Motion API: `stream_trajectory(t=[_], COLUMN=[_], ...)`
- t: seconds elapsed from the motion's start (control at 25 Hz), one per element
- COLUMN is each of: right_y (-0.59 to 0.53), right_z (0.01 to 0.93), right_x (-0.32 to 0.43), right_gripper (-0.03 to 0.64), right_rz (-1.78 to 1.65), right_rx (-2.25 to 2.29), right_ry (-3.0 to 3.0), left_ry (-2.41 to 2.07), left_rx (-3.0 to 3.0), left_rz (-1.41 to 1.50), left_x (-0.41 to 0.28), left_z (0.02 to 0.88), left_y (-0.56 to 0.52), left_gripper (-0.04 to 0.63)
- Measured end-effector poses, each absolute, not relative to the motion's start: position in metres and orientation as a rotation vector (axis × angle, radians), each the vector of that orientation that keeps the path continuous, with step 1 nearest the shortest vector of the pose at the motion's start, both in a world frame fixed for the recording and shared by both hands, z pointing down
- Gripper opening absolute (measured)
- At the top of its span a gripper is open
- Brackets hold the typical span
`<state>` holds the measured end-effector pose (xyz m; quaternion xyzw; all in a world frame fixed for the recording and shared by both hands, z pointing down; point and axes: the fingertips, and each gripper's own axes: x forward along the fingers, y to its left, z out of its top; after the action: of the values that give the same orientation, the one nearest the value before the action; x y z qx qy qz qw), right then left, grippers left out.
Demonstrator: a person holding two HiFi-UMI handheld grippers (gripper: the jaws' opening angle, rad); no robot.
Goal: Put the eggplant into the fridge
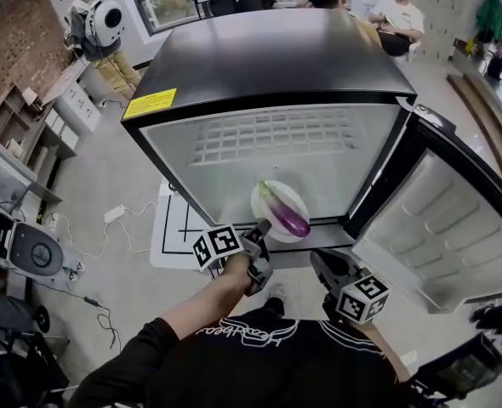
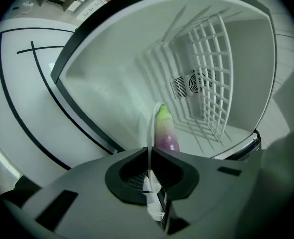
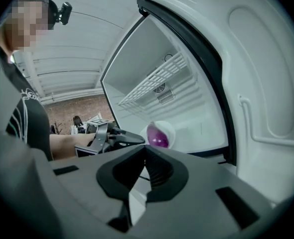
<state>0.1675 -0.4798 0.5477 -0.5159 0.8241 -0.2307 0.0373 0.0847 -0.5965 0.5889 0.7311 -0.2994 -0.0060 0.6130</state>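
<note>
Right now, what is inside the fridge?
A white wire shelf and a round vent on the back wall. The plate with the eggplant covers part of the floor at the opening.

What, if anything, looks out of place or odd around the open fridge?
Nothing is spilled or broken. One oddity: the left gripper pinches only the rim of the white plate, and the eggplant lies loose on it at the fridge opening, so it might roll off.
</note>
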Motion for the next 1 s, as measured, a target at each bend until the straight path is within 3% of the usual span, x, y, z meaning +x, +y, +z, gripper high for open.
stream_trajectory(t=[1.0], right_y=[-0.508], right_z=[0.554], right_x=[0.175], right_gripper=[0.006], right_rz=[-0.725], right_rx=[-1.564], right_ry=[2.546], left_ry=[-0.844], left_rx=[1.531], left_rz=[-0.088], left_x=[0.106], left_z=[0.628], left_y=[-0.675], left_gripper=[0.025])
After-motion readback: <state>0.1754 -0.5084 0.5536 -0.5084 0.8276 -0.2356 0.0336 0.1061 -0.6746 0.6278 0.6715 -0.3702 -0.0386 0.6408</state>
